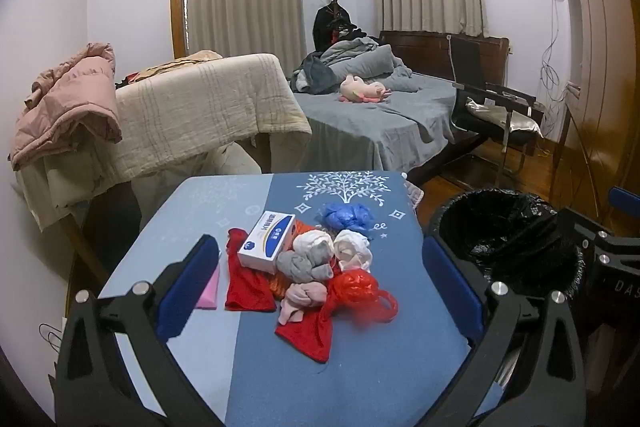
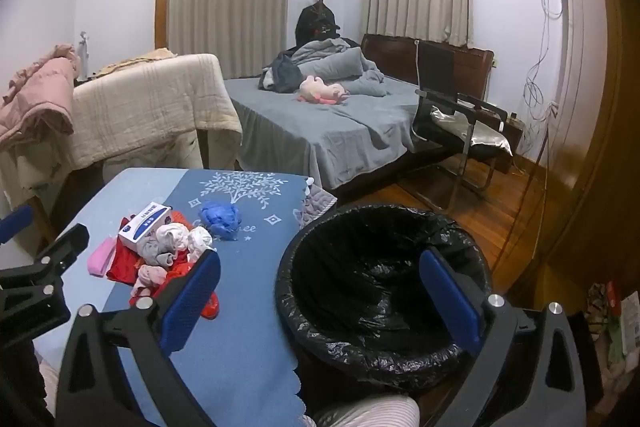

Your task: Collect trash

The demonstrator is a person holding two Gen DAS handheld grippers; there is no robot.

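Note:
A heap of trash lies on the blue-clothed table (image 1: 360, 367): a white and blue box (image 1: 266, 241), a crumpled blue plastic bag (image 1: 346, 217), a red plastic bag (image 1: 356, 291), grey, white and pink balled cloths and red fabric. My left gripper (image 1: 320, 245) hovers just short of the heap, open, with nothing between its blue pads. To the right stands a bin with a black liner (image 1: 508, 235). My right gripper (image 2: 320, 255) is open above the bin's near rim (image 2: 288, 307), holding nothing. In the right wrist view the heap (image 2: 160, 251) lies left of that gripper's left finger.
Behind the table are a sofa under a beige blanket (image 1: 192, 107) with a pink jacket (image 1: 68, 99), a grey bed (image 1: 372, 115) and a black chair (image 1: 492, 107) on the wooden floor. A striped sleeve or knee (image 2: 368, 411) shows at the bottom edge.

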